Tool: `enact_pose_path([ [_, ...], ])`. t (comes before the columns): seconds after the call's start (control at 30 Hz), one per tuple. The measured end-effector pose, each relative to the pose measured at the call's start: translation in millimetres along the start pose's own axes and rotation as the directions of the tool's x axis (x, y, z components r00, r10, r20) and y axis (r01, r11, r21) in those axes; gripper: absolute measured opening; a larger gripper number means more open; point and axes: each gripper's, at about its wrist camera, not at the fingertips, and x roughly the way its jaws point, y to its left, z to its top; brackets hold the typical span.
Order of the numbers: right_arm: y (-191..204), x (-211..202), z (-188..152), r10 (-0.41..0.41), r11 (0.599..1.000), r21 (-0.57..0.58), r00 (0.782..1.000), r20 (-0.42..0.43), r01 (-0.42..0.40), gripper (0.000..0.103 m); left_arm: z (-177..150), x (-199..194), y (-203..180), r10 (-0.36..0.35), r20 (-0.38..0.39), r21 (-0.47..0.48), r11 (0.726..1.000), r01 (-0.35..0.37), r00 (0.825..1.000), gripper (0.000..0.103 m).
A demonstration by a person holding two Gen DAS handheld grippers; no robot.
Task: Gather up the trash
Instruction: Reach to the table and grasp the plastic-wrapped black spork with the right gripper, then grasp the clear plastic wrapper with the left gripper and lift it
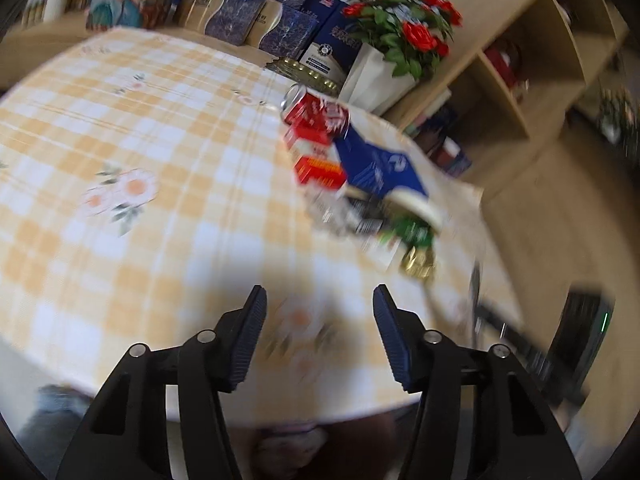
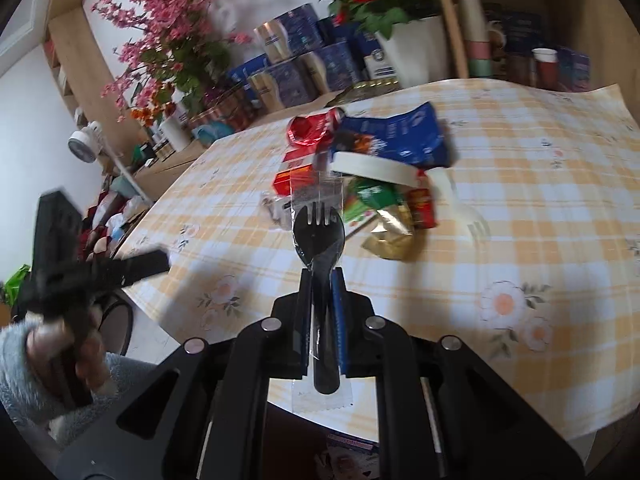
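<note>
My right gripper (image 2: 322,270) is shut on a black plastic spork (image 2: 319,236) in a clear wrapper, held above the near edge of the checked table. Beyond it lies the trash pile: a crushed red can (image 2: 312,126), a blue packet (image 2: 400,136), a white tape-like ring (image 2: 376,168), a green wrapper (image 2: 370,196), a gold wrapper (image 2: 394,230) and a white spork (image 2: 460,204). In the left wrist view the same pile sits at right: the red can (image 1: 316,112), red boxes (image 1: 318,170), the blue packet (image 1: 378,166). My left gripper (image 1: 320,300) has nothing between its fingers, above bare tablecloth.
The yellow checked tablecloth (image 1: 140,152) covers the table. Blue and gold boxes (image 1: 240,16) and a white pot of red roses (image 1: 396,40) stand behind it. Wooden shelves (image 1: 532,80) rise at right. A person's hand in a grey sleeve (image 2: 52,356) holds the left gripper.
</note>
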Motion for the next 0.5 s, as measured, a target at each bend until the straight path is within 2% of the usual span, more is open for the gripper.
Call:
enact_pose_path([
  [0.07,-5.1,-6.7,-0.3,-0.028,1.000,-0.012,1.000,0.002,0.028,0.013,14.1,15.9,-0.8,-0.026,-0.005,-0.045,0.999,0.026,1.000,0.051],
  [0.23,-20.1,-21.0,-4.1,-0.054,0.998,0.019,0.998,0.021,0.054,0.013,40.0,60.1,-0.9,-0.044,-0.035,-0.144,0.989,0.039,0.998,0.049],
  [0.3,-26.5,-24.0,-6.7,-0.068,0.997,0.037,0.997,0.023,0.067,0.013,48.8,78.3,5.2,-0.056,-0.063,-0.218,0.975,0.041,0.996,0.048],
  [0.37,-33.8,-28.0,-10.2,-0.080,0.995,0.056,0.996,0.024,0.079,0.013,56.4,88.7,13.3,-0.081,-0.049,-0.299,0.952,0.063,0.996,0.048],
  [0.5,-44.4,-32.0,-15.0,-0.103,0.992,0.075,0.995,0.018,0.101,0.013,65.1,102.5,15.3,-0.072,-0.052,-0.329,0.943,0.051,0.996,0.048],
])
